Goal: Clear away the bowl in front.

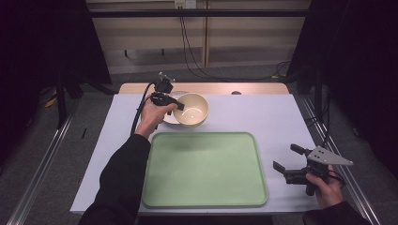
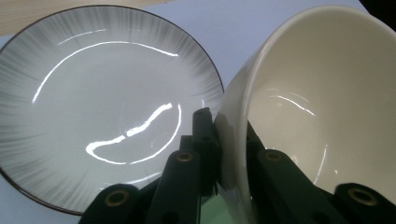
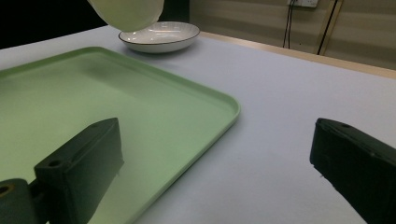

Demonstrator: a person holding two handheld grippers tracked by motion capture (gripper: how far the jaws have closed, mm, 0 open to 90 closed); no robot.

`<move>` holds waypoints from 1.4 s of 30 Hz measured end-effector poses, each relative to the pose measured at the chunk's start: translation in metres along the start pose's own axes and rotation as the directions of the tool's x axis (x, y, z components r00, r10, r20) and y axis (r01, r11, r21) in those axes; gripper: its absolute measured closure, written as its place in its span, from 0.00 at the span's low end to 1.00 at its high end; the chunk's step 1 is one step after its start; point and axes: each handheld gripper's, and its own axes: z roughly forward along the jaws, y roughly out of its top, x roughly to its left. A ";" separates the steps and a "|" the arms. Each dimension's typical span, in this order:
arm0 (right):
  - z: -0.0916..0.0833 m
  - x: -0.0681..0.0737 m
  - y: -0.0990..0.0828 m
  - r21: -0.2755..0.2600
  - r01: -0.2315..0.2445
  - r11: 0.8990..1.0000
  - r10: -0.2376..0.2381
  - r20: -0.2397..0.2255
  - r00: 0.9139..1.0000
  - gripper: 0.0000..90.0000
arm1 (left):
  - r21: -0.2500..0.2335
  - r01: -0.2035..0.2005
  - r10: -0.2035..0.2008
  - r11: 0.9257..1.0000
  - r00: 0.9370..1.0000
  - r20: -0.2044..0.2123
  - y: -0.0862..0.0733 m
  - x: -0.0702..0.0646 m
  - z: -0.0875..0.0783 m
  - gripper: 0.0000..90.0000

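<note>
The bowl (image 1: 191, 109) hangs above the plate (image 1: 170, 117), both behind the tray (image 1: 204, 169) on the table (image 1: 277, 117).

Cream bowl (image 1: 191, 109), grey-streaked dark-rimmed white plate (image 2: 93, 102), pale green tray (image 1: 204, 168)

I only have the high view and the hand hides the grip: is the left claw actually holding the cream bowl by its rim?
Observer: Yes. In the left gripper view the left claw is shut on the wall of the cream bowl, one jaw inside, one outside.
Operator: Is the bowl off the table?
Observer: The right gripper view shows its base hanging above the grey-rimmed plate.
Operator: And the right claw?
Observer: The right claw is open, with nothing between its jaws, beside the green tray.
</note>
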 end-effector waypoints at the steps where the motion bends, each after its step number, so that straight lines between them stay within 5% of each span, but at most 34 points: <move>1: 0.000 0.000 0.000 0.002 -0.003 1.000 0.003 -0.001 1.000 0.02 | 0.001 -0.005 0.005 1.000 1.000 0.004 0.000 -0.001 0.000 0.93; 12: 0.000 0.000 0.000 -0.004 -0.005 1.000 0.005 0.002 1.000 0.02 | 0.031 -0.061 0.059 0.998 0.997 0.046 0.000 -0.015 0.005 0.93; 15: 0.000 0.000 0.000 -0.003 -0.003 1.000 0.003 0.005 1.000 0.02 | 0.061 -0.103 0.100 0.993 0.994 0.049 -0.001 -0.020 0.006 0.93; 31: 0.000 0.000 0.000 -0.007 0.007 1.000 -0.007 0.010 1.000 0.02 | 0.094 -0.103 0.096 0.990 0.993 0.075 -0.005 -0.041 0.029 0.93; 42: 0.000 0.000 0.000 -0.010 0.001 1.000 -0.001 0.010 1.000 0.02 | 0.105 -0.133 0.119 0.986 0.984 0.129 0.002 -0.069 0.046 0.93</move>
